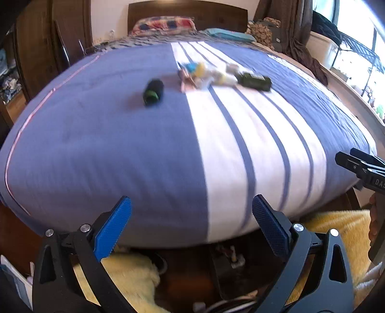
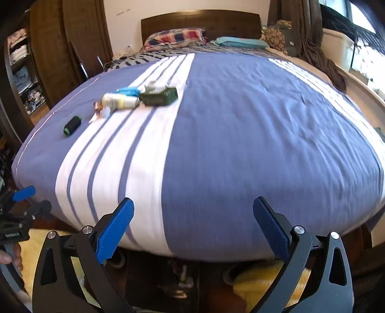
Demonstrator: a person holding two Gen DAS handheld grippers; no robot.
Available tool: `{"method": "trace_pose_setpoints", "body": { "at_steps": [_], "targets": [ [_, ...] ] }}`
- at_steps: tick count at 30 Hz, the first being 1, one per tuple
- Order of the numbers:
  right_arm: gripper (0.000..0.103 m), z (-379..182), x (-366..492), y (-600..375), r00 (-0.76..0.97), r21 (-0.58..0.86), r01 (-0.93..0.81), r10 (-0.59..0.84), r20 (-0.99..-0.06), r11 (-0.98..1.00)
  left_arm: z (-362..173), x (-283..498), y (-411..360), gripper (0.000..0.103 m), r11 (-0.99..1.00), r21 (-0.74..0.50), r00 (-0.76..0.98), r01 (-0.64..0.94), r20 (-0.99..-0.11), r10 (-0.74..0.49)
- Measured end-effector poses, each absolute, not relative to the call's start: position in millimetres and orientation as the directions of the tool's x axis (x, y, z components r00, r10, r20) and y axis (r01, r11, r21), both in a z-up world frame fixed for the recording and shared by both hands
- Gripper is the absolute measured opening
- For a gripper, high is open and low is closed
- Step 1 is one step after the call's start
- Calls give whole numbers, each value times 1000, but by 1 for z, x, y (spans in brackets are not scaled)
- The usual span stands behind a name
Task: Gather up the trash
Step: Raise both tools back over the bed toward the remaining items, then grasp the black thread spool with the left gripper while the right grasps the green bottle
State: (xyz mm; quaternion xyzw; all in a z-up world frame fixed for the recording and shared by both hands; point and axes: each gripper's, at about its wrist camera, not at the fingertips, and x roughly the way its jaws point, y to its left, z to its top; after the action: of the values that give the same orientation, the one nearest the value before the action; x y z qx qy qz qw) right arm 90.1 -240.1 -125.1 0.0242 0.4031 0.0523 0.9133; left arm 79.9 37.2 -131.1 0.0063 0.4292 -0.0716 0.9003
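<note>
A cluster of trash lies mid-bed on the blue and white striped cover [image 1: 120,144]: a dark green box [image 1: 253,81] [image 2: 158,96], a white and yellow bottle [image 2: 119,101], a blue wrapper [image 2: 127,91], crumpled white bits [image 1: 204,80], and apart to the left a small black and green roll [image 1: 153,92] [image 2: 72,125]. My left gripper [image 1: 192,219] is open and empty at the bed's foot. My right gripper [image 2: 193,221] is open and empty there too, right of the left one. All trash is far ahead of both.
Pillows [image 2: 178,37] and a wooden headboard [image 2: 199,20] are at the far end. A wardrobe [image 2: 48,48] stands left, a window [image 1: 356,48] right. A yellow rug [image 1: 130,277] and shoes lie on the floor under the grippers.
</note>
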Motion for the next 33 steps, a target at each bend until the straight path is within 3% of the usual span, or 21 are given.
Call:
{"method": "trace_pose_setpoints", "body": {
  "at_steps": [9, 14, 19, 22, 27, 30, 33],
  "targets": [
    [99, -121, 166, -219, 658, 73, -122, 136, -741, 990, -122, 143, 58, 94, 995, -40, 640, 89, -763, -88],
    [99, -122, 207, -206, 644, 67, -134, 138, -752, 989, -121, 182, 71, 72, 997, -39, 643, 63, -762, -71],
    [99, -128, 248, -195, 615, 67, -146, 144, -775, 987, -123, 212, 75, 65, 997, -30, 635, 64, -770, -64],
    [99, -129, 266, -189, 606, 36, -144, 117, -787, 989, -129, 227, 76, 51, 997, -30, 623, 67, -780, -66],
    [99, -132, 292, -185, 592, 28, -163, 120, -797, 986, -131, 244, 77, 40, 997, -27, 628, 70, -775, -65],
    [98, -134, 302, -177, 583, 21, -189, 130, -802, 982, -131, 254, 76, 26, 997, -34, 629, 76, -774, -75],
    [94, -135, 310, -170, 573, 27, -217, 150, -806, 976, -132, 261, 73, 25, 996, -30, 629, 86, -774, -78]
  ]
}}
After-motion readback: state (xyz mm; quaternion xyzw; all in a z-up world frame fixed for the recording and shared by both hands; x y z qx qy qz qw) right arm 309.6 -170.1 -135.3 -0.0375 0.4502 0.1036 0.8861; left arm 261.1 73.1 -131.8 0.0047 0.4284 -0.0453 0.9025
